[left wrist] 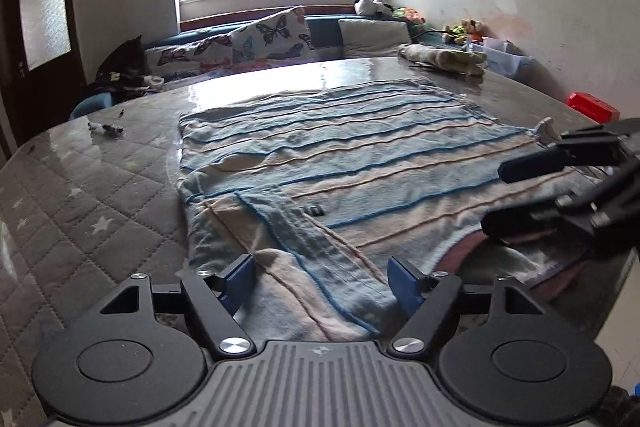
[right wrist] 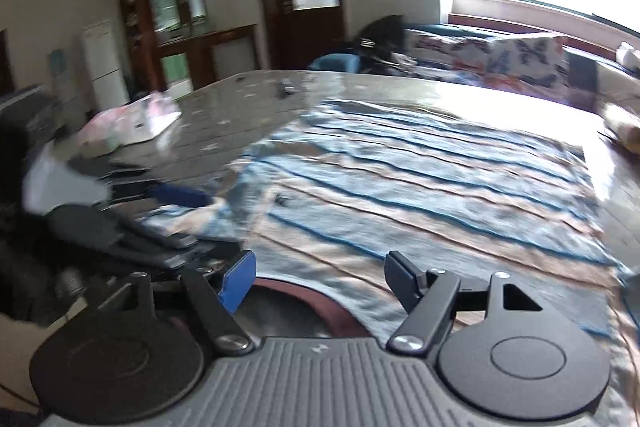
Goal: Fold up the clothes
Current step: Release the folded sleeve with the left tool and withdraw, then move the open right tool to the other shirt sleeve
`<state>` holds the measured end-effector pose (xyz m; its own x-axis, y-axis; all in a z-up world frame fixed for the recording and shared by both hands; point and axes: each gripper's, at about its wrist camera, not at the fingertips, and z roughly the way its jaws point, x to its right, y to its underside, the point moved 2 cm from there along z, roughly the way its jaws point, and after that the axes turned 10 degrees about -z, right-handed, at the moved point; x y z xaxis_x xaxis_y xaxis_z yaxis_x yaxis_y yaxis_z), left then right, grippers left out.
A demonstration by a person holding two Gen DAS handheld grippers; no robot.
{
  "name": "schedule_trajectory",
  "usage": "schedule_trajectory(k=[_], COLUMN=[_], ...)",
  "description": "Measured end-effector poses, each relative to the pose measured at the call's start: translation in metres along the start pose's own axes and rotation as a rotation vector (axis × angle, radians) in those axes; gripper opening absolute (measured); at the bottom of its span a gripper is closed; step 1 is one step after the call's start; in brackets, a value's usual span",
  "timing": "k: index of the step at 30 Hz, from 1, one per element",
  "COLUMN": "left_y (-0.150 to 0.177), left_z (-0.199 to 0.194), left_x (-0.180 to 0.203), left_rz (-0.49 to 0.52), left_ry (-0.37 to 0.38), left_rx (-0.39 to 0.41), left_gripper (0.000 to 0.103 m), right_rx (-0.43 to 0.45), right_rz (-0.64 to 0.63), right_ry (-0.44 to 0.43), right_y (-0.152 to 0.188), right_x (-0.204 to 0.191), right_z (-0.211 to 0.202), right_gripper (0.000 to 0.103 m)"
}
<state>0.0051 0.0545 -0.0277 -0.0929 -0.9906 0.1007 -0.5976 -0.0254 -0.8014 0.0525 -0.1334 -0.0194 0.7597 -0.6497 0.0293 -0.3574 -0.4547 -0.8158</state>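
Lying flat on the glossy quilted grey table cover [left wrist: 100,187]: the blue, cream and pink striped knit garment [left wrist: 340,155], spread wide, maroon-trimmed neckline at the near edge, one sleeve folded in across the body. Likely flattened this way so fold lines land square.

Left gripper [left wrist: 322,277] spread wide, blue pads either side of the folded sleeve, nothing pinched. Right gripper [right wrist: 320,277] also spread, over the neckline, empty; that view is motion-blurred, so cloth contact is unclear. Both sit at the near hem, probably staged for the next grab.

Further out: butterfly-print cushions [left wrist: 256,39] under the window, red box [left wrist: 592,105] far right.
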Motion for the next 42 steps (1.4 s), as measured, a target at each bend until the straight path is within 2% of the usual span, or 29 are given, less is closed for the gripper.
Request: schedule_trajectory(k=[2, 5, 10, 12, 14, 17, 23, 27, 33, 36, 38, 42], left_y=[0.0, 0.003, 0.013, 0.011, 0.007, 0.003, 0.008, 0.001, -0.009, -0.01, -0.007, -0.007], left_z=[-0.005, -0.009, -0.012, -0.017, -0.023, -0.024, -0.009, -0.02, -0.002, 0.007, 0.011, 0.005], left_x=[0.003, 0.007, 0.016, 0.016, 0.015, 0.014, 0.02, 0.022, 0.007, 0.007, 0.017, 0.026], left_rz=[0.008, 0.003, 0.036, 0.037, 0.027, 0.001, 0.009, 0.024, -0.036, -0.07, -0.046, -0.016], left_ry=[0.017, 0.061, 0.1, 0.115, 0.131, 0.164, 0.192, 0.206, 0.141, 0.185, 0.214, 0.238], left_rx=[0.003, -0.007, -0.039, -0.027, 0.004, 0.02, -0.049, -0.005, -0.018, -0.056, -0.074, -0.061], left_gripper=[0.076, 0.089, 0.095, 0.096, 0.103, 0.103, 0.103, 0.103, 0.103, 0.103, 0.103, 0.103], right_rx=[0.001, 0.009, 0.018, 0.021, 0.019, 0.012, 0.019, 0.029, 0.038, 0.036, 0.034, 0.033], right_rz=[0.029, 0.072, 0.128, 0.149, 0.179, 0.217, 0.29, 0.327, 0.346, 0.353, 0.358, 0.363], right_ry=[0.024, 0.059, 0.124, 0.152, 0.187, 0.248, 0.353, 0.402, 0.413, 0.417, 0.421, 0.433], right_y=[0.004, 0.012, 0.024, 0.028, 0.034, 0.045, 0.061, 0.066, 0.069, 0.069, 0.07, 0.071], right_x=[0.009, 0.02, 0.035, 0.042, 0.051, 0.065, 0.091, 0.106, 0.11, 0.111, 0.112, 0.113], right_z=[-0.003, -0.011, -0.024, -0.029, -0.036, -0.045, -0.065, -0.076, -0.078, -0.078, -0.078, -0.08], right_gripper=[0.076, 0.08, 0.081, 0.083, 0.084, 0.085, 0.091, 0.091, 0.091, 0.091, 0.091, 0.091])
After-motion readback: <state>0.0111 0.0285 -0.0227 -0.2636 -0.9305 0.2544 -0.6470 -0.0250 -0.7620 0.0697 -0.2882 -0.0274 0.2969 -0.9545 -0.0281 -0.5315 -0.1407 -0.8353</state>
